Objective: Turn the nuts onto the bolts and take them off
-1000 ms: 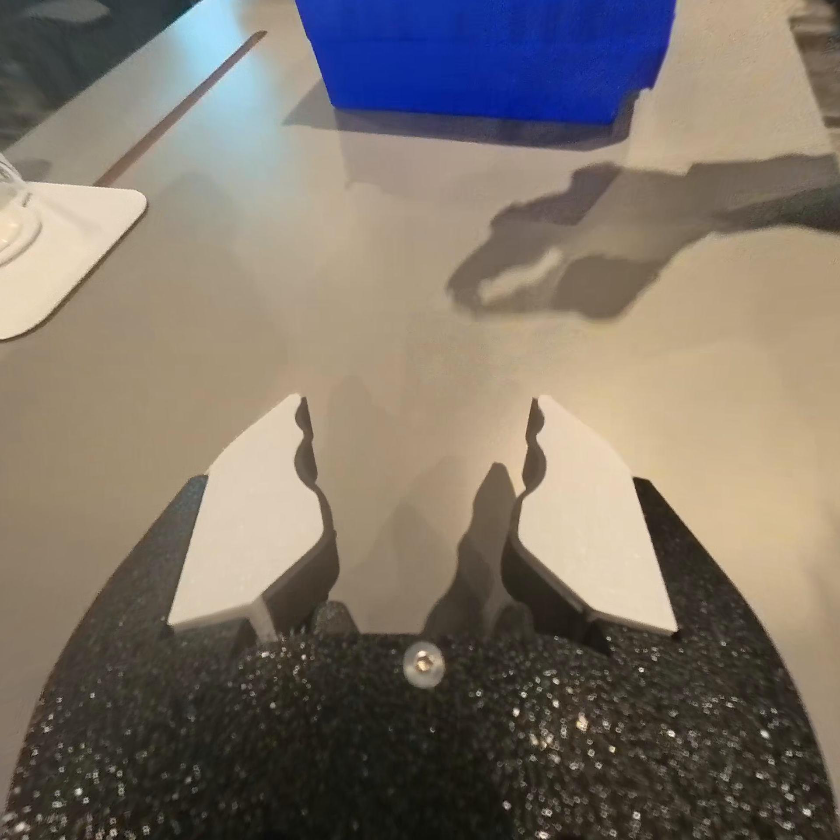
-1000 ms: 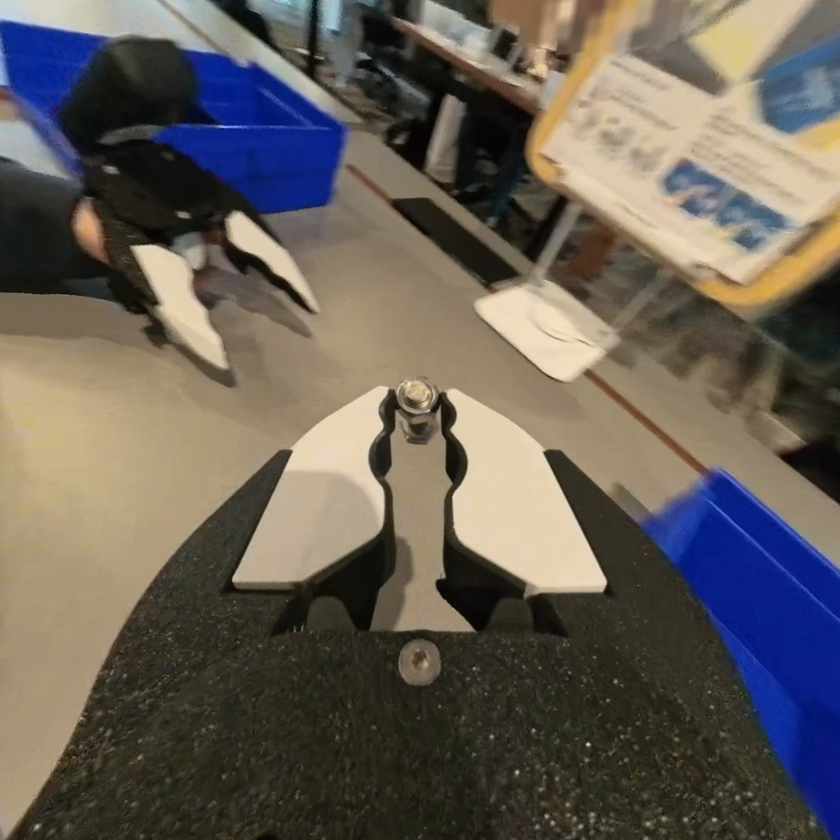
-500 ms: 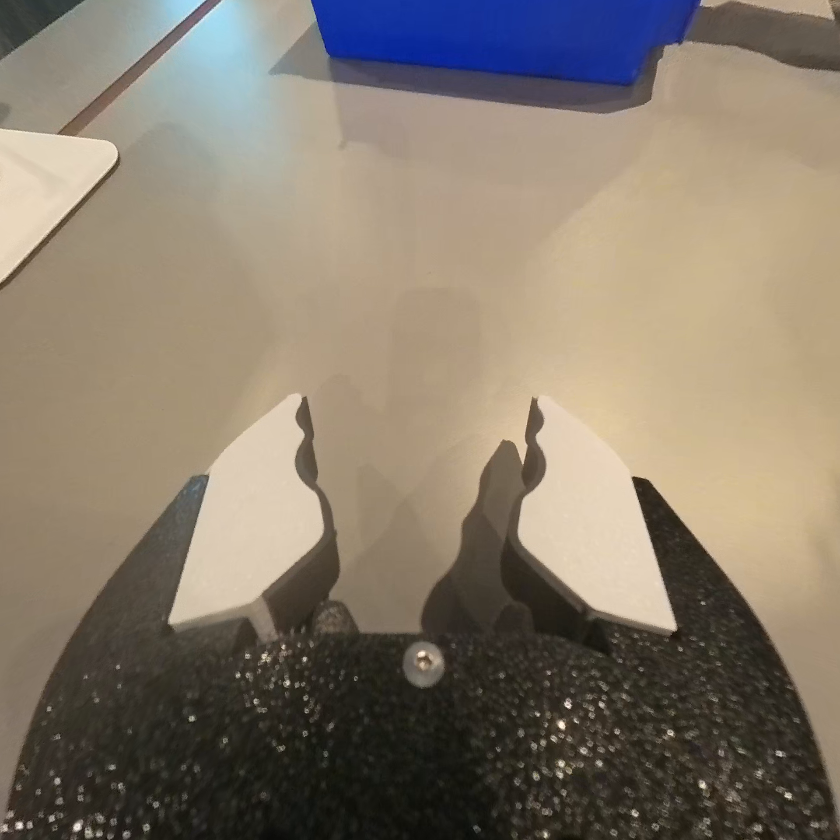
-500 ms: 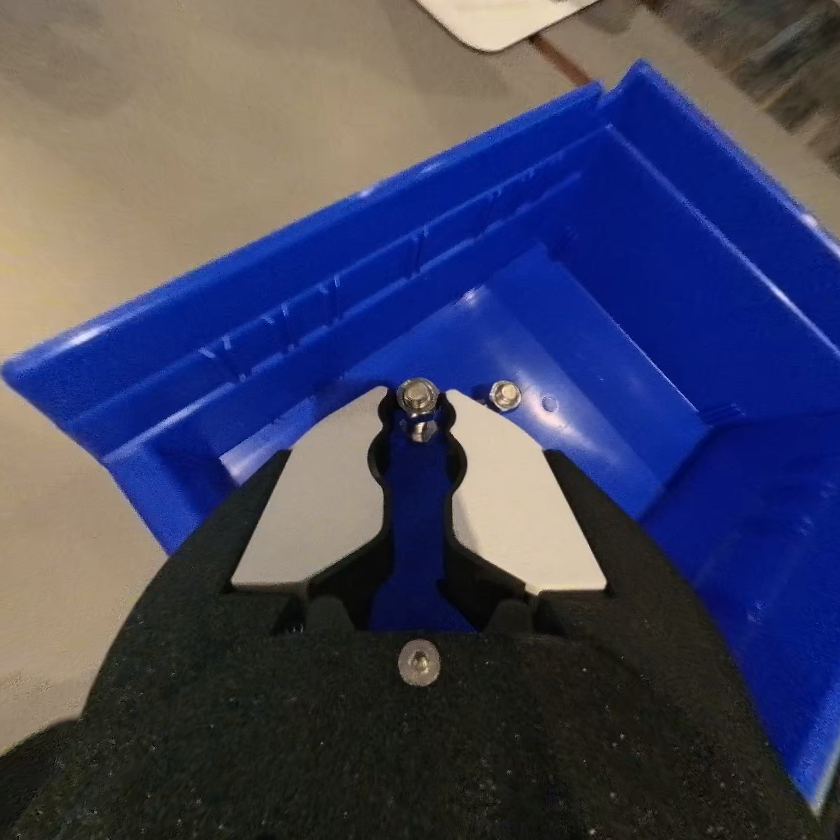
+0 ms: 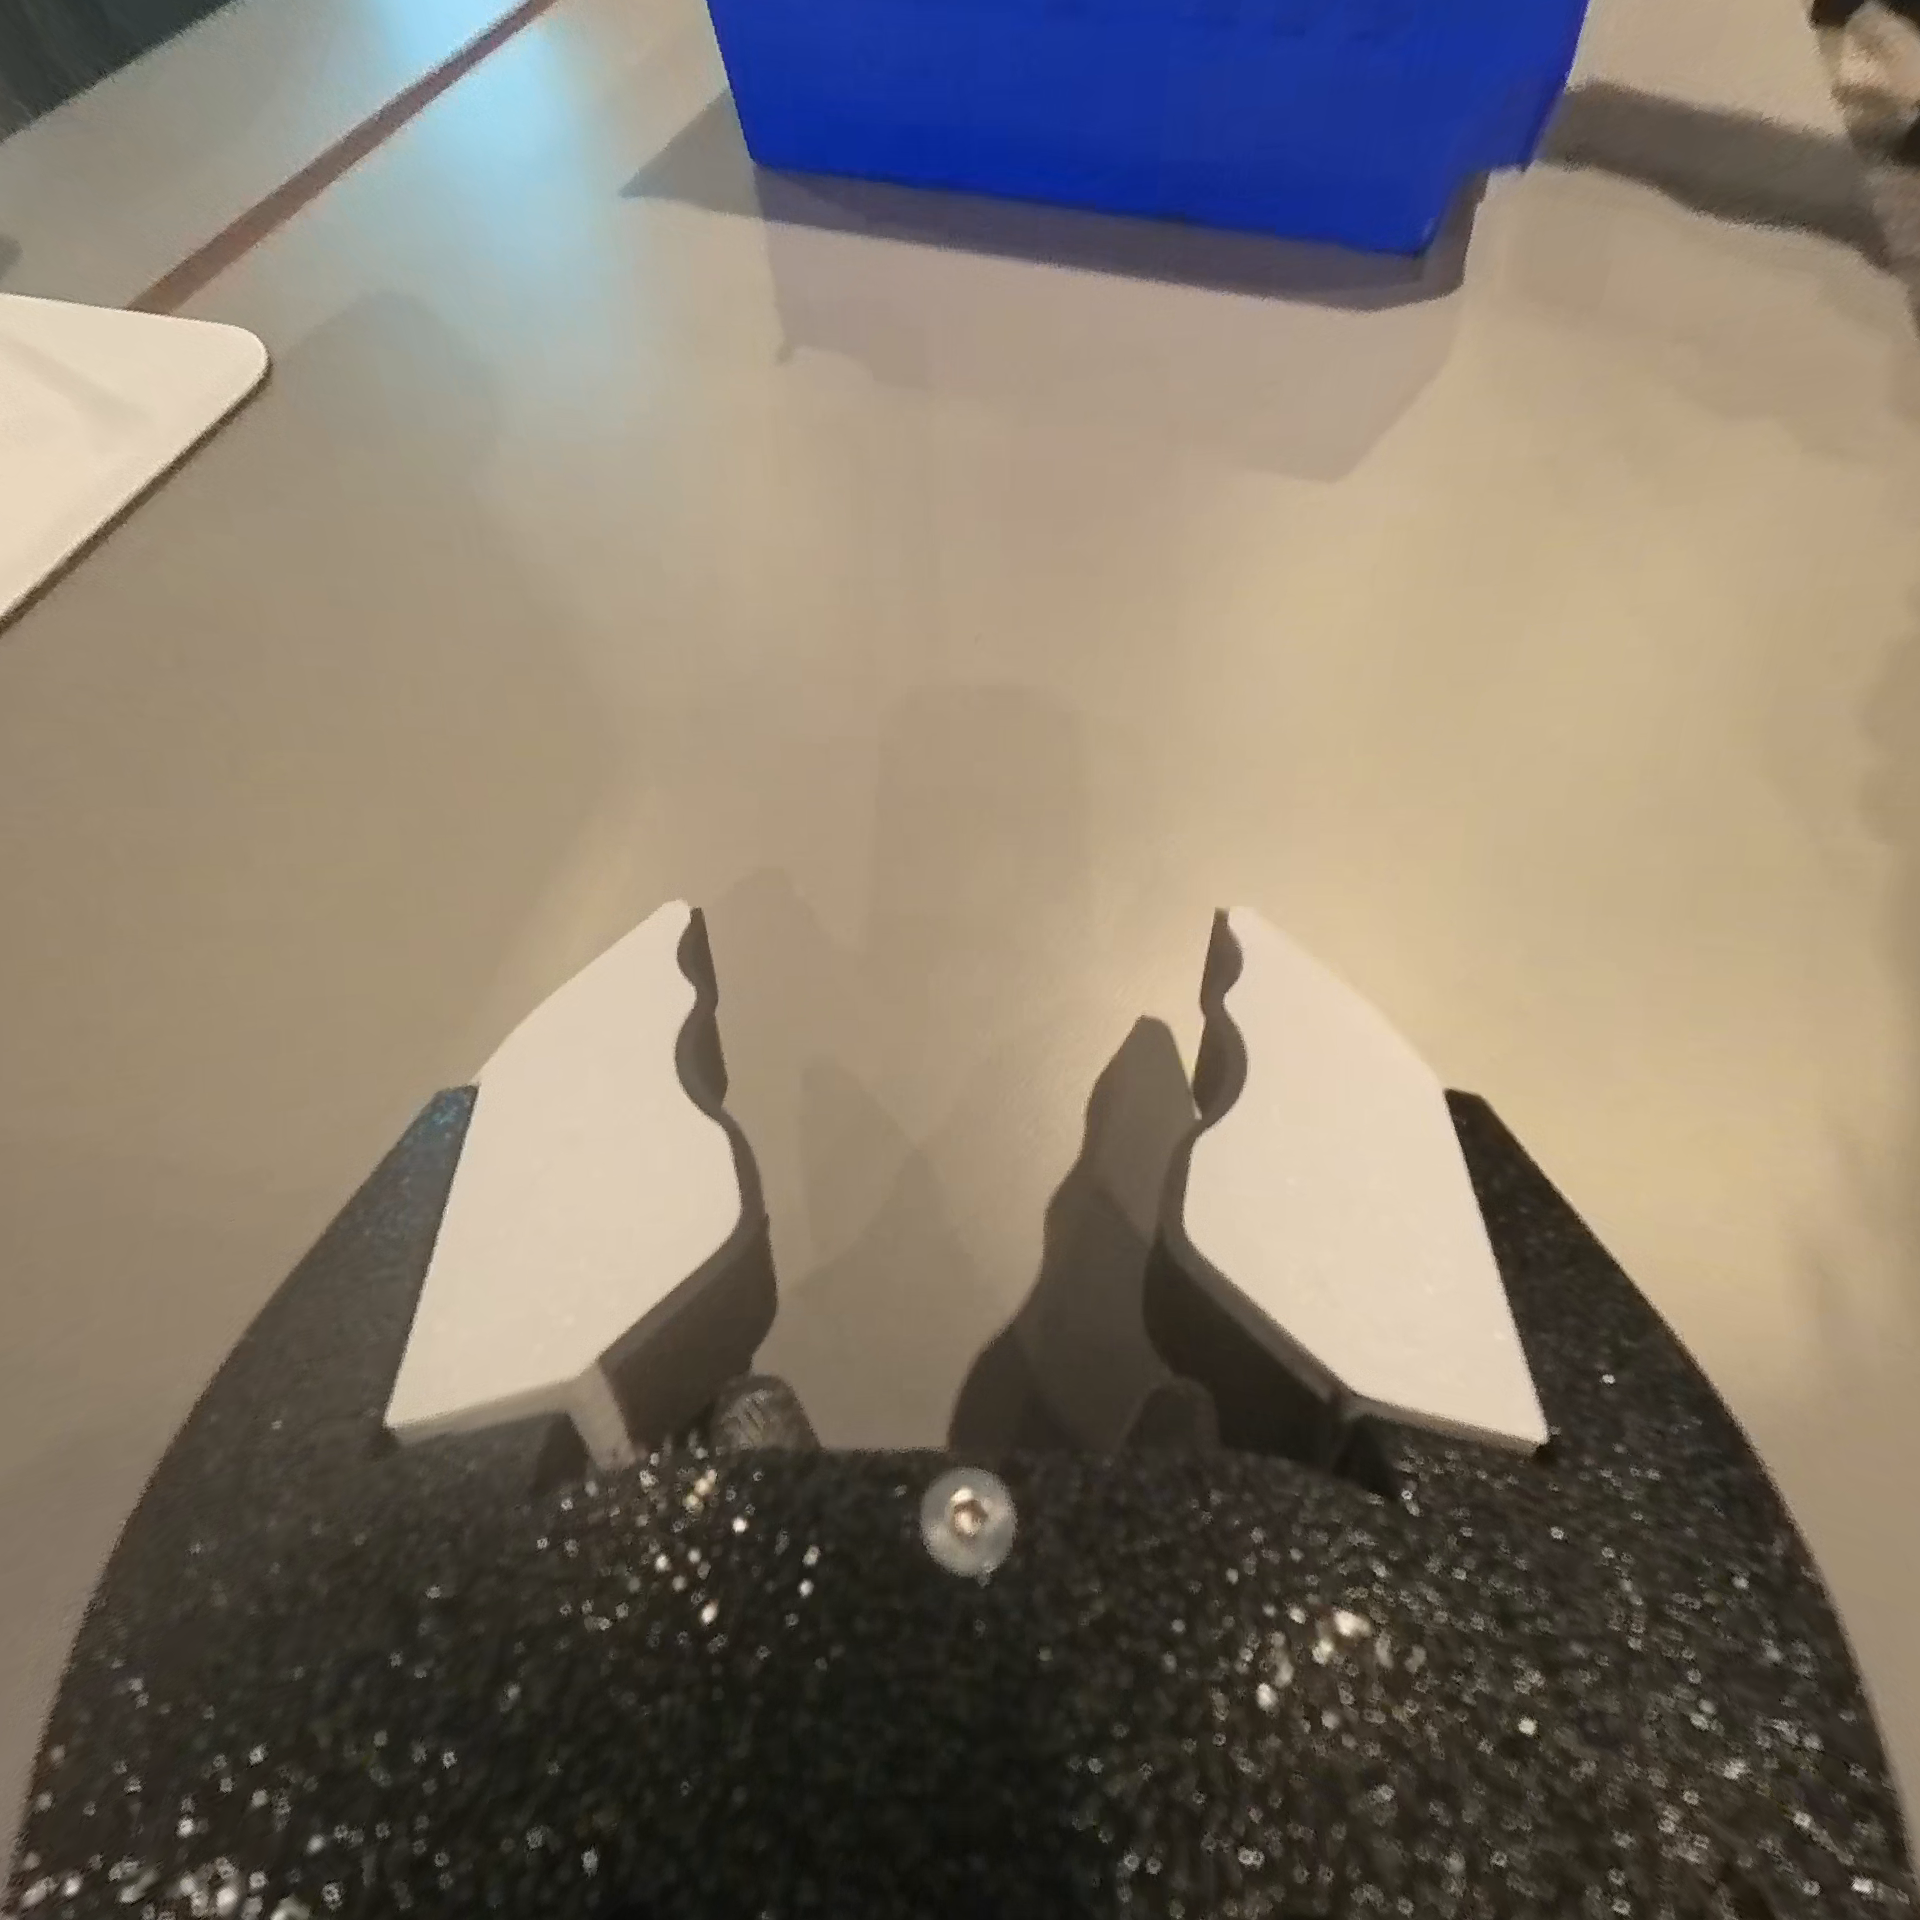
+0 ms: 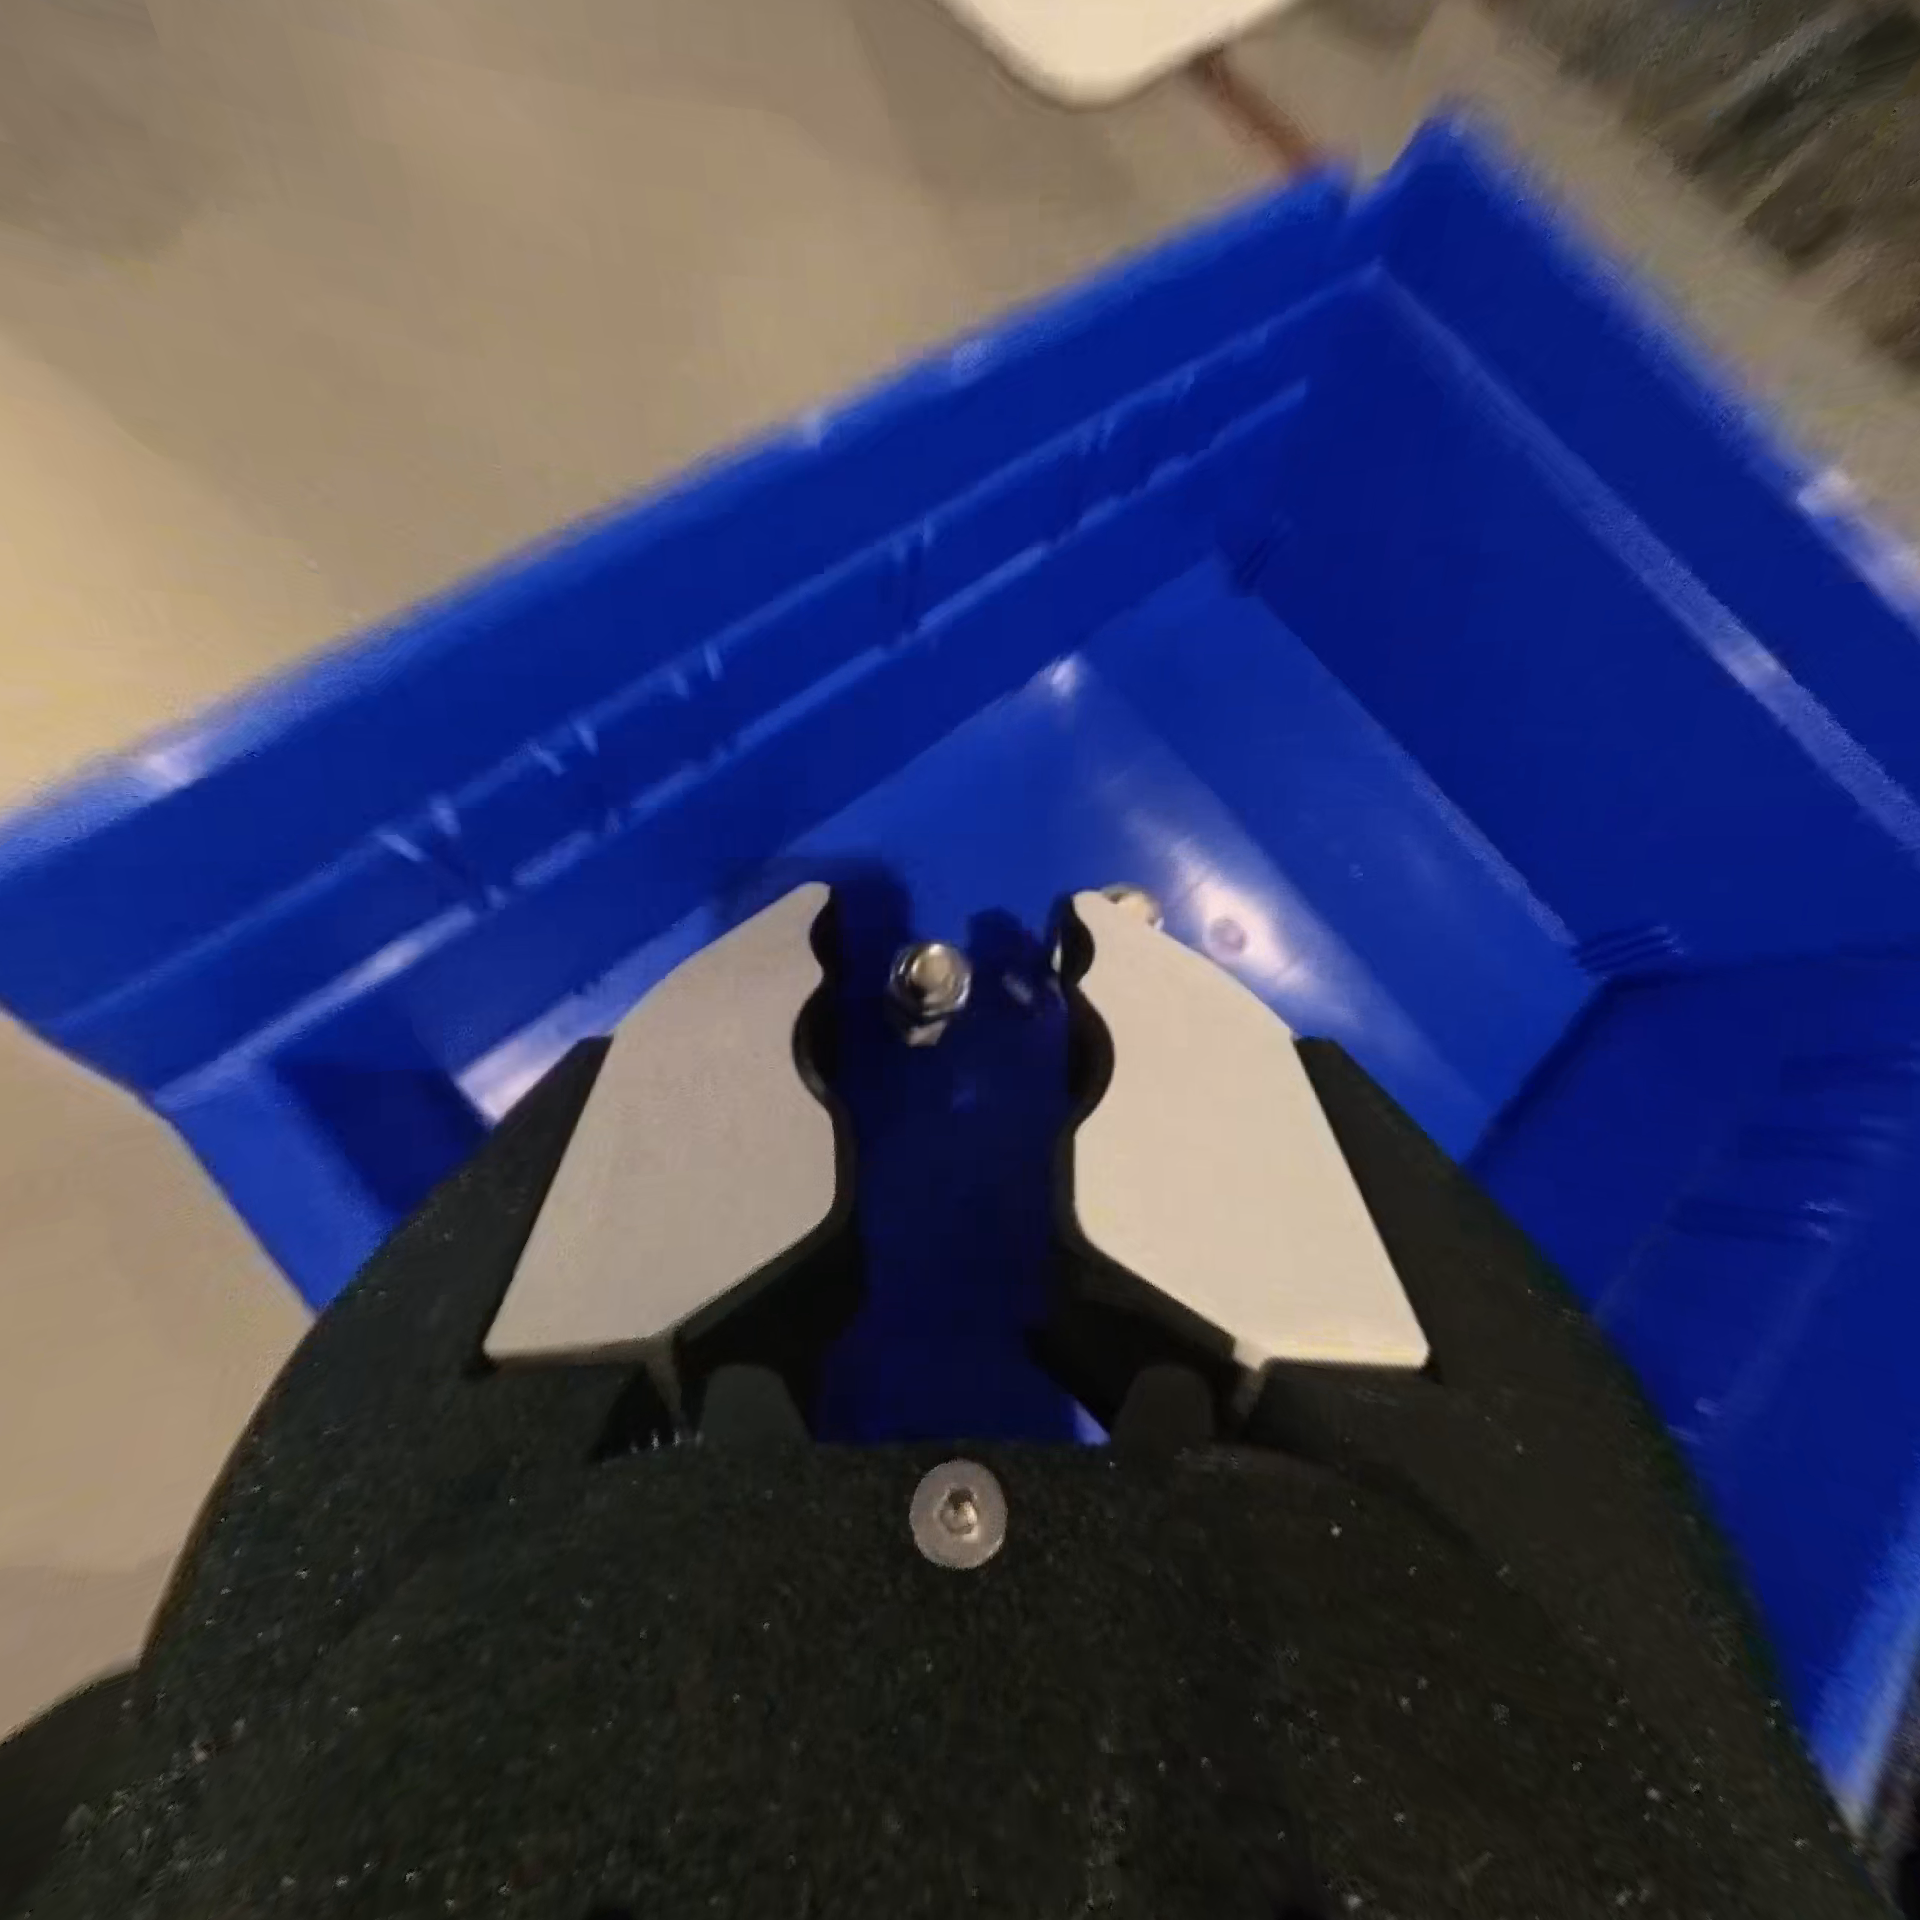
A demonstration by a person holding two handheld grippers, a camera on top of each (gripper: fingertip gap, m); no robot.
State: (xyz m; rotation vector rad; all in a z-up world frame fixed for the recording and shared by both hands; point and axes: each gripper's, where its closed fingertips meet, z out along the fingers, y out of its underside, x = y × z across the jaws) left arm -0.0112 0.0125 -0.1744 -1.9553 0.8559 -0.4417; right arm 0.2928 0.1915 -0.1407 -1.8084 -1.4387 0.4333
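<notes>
Two tools spread, empty | right tool (image 6: 951, 914): bolt (image 6: 928, 987) inside bin (image 6: 1558, 727), seemingly loose | left tool (image 5: 956, 925): bare table (image 5: 935, 623)

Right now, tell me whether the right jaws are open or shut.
Open: the right gripper shows blue bin floor between its jaws, with the bolt loose there.

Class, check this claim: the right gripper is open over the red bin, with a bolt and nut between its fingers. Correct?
Not quite. The bin is blue, not red, as the right wrist view shows. The rest holds: the right gripper is open over it, with the bolt and nut between its fingers.
</notes>
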